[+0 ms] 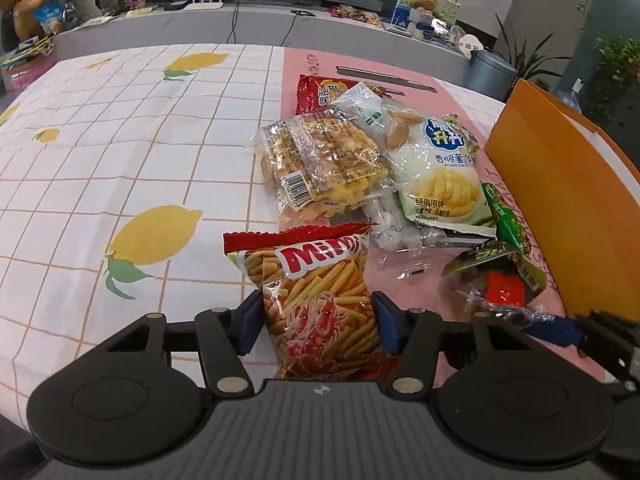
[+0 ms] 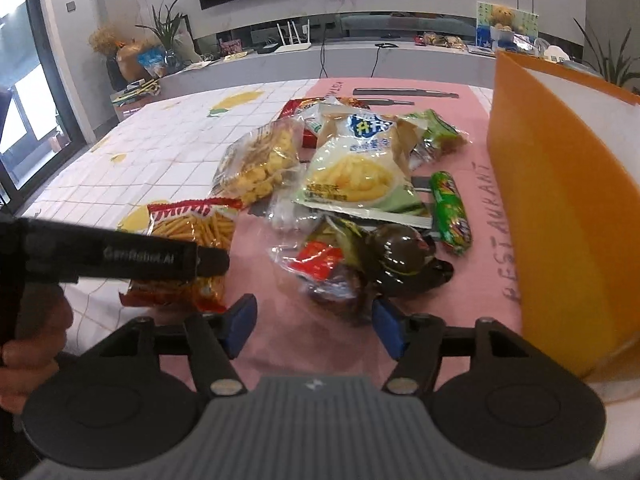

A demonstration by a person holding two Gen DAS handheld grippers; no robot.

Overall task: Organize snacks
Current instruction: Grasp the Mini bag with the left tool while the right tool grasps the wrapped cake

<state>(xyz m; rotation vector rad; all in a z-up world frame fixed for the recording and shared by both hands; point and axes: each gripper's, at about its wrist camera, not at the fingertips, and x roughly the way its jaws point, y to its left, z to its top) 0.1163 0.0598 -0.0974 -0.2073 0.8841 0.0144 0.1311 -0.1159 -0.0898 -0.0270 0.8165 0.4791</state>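
Observation:
My left gripper (image 1: 318, 322) is shut on a red Mimi shrimp-stick bag (image 1: 320, 300), its blue pads pressing both sides of the bag low over the table. The same bag (image 2: 192, 228) shows at left in the right wrist view, partly behind the left gripper's black body. My right gripper (image 2: 314, 326) is open and empty, just in front of a clear packet with a red and dark snack (image 2: 332, 268). Further back lie a clear bag of yellow puffs (image 1: 320, 164), a pale green potato-stick bag (image 1: 440, 176) and a green candy roll (image 2: 450, 212).
An orange box (image 2: 560, 200) stands at the right, its wall beside the snack pile; it also shows in the left wrist view (image 1: 560, 200). A red packet (image 1: 316, 92) lies at the back of the pile. The lemon-print tablecloth (image 1: 120, 152) covers the left half.

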